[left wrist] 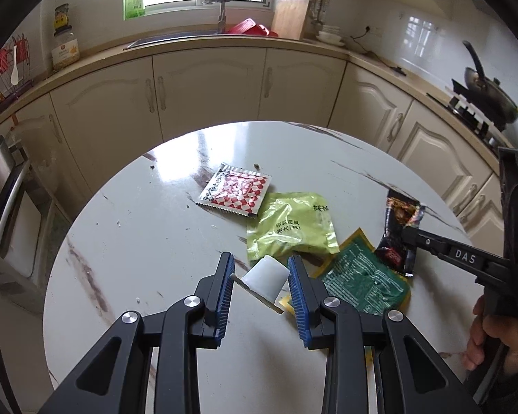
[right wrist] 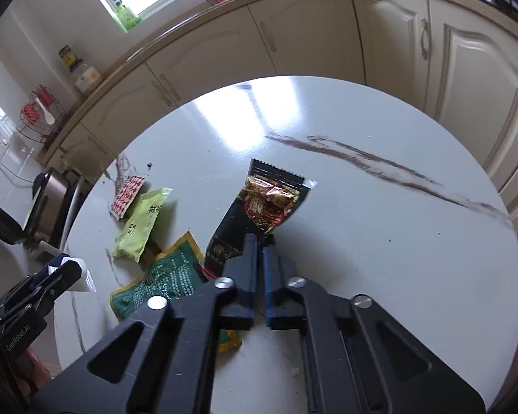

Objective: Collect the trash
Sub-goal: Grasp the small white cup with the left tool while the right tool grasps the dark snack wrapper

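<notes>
On the round white bench [left wrist: 148,241], our left gripper [left wrist: 260,277] holds a small white cup [left wrist: 266,277] between narrowly set fingers, above the green wrappers. Our right gripper [right wrist: 259,241] has its fingers pinched tight on the black snack wrapper [right wrist: 259,203], near the bench's middle.

Four flat snack wrappers lie on one round marbled table [left wrist: 138,241]: one red-and-white checked sachet [left wrist: 236,191], one yellow-green packet [left wrist: 291,226], one dark green packet [left wrist: 366,281] and one black packet [right wrist: 259,207]. One small white plastic cup [left wrist: 266,276] is there too, with one foil lid. Two grippers are in view.
</notes>
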Tool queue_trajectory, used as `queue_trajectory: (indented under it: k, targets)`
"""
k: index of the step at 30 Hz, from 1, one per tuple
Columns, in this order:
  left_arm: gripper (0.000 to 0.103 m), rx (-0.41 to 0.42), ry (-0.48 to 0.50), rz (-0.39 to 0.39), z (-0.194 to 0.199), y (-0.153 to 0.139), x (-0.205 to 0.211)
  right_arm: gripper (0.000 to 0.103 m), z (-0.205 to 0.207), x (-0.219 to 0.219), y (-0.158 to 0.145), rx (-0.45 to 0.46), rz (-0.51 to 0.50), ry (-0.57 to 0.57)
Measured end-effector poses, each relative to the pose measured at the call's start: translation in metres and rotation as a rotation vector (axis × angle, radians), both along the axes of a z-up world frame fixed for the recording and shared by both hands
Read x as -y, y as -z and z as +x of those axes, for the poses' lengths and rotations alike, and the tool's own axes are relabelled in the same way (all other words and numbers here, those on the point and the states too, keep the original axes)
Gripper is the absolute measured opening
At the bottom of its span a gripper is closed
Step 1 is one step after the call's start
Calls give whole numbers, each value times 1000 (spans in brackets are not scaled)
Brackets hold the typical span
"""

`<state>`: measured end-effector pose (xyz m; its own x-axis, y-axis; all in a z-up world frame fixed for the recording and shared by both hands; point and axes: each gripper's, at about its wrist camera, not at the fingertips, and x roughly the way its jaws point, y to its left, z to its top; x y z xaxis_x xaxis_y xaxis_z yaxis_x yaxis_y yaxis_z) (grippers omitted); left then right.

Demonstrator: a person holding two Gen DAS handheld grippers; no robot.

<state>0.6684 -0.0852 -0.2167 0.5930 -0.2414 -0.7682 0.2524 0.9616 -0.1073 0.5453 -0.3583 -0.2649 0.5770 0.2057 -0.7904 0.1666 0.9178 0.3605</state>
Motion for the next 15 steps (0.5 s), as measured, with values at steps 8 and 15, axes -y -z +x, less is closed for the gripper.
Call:
queue_trajectory:
  k: [8,15]
  targets:
    - [28,17,22,-38,-30,-19,-19,1,-24,-8,-33,103,-7,-16]
    - [28,49,43,-62,-67,-39,-30,1,-48,-29,-63,158,-37,-51]
